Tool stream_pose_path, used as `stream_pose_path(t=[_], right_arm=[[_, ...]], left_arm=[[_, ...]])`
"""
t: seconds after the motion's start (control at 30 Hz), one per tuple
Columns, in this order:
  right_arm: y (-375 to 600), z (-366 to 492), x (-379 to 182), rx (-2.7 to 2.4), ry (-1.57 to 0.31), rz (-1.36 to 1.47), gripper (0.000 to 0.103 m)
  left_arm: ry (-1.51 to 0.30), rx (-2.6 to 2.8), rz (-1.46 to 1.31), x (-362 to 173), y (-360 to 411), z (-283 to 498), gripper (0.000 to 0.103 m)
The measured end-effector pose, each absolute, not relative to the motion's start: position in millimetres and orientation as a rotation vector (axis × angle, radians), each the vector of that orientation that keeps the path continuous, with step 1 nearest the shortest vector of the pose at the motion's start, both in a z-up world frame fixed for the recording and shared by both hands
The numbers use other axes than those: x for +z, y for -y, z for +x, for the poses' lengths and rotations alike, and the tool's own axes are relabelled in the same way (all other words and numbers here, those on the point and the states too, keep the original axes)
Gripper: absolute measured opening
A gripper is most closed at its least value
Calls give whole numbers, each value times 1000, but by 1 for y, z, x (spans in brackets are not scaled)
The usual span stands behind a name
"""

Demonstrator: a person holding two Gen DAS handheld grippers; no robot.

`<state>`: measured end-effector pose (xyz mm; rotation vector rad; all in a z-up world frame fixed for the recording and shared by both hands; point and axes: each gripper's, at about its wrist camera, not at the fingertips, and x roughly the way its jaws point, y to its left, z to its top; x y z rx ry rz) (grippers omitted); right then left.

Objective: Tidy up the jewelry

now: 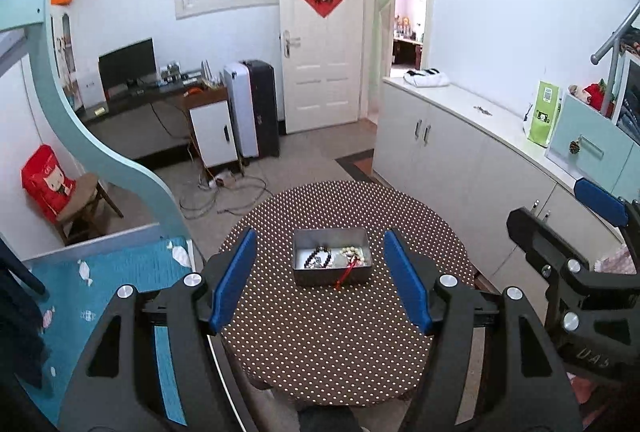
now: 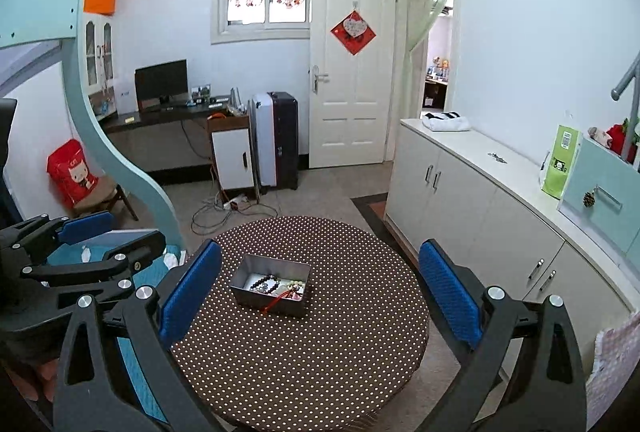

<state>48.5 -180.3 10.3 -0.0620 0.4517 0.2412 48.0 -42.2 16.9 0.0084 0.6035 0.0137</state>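
A grey metal tin [image 1: 316,236] [image 2: 298,272] stands on the round brown polka-dot table [image 1: 332,344] [image 2: 304,364]. Inside lie a dark bead bracelet [image 1: 316,256] [image 2: 264,282], a pale bead bracelet [image 1: 352,252] [image 2: 294,286] and a red tassel [image 1: 347,272] [image 2: 276,302] that hangs over the near wall. My left gripper [image 1: 320,280] is open and empty, held above the table's near side. My right gripper [image 2: 320,296] is open and empty, also above the near side. Each gripper shows at the edge of the other's view.
A white cabinet [image 1: 460,151] [image 2: 480,191] runs along the right with a green bag [image 1: 543,113] on top. A teal bunk bed frame [image 1: 80,119] and bedding stand at the left. Cables [image 2: 224,209] lie on the floor beyond the table.
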Motion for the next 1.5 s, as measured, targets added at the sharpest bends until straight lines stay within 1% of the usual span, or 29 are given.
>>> stream_pose_path(t=[0.33, 0.63, 0.73, 0.83, 0.9, 1.03, 1.27, 1.5], right_arm=[[184, 40, 6, 234, -450, -3, 96], [187, 35, 7, 228, -452, -4, 96], [190, 36, 7, 222, -454, 7, 96], [195, 35, 6, 224, -459, 34, 96], [199, 37, 7, 229, -463, 56, 96], [201, 38, 7, 227, -472, 64, 96], [194, 36, 8, 228, -476, 43, 96], [193, 38, 8, 217, -480, 45, 96]], left_arm=[[-594, -4, 6, 17, 45, 43, 67], [-593, 8, 6, 17, 44, 45, 67], [-593, 12, 9, 16, 43, 45, 73], [-587, 24, 9, 15, 42, 46, 81], [-584, 32, 7, 15, 41, 46, 90], [-590, 34, 1, 13, 39, 46, 91], [-603, 51, -6, 9, 33, 47, 97], [-606, 60, 3, 7, 30, 47, 98]])
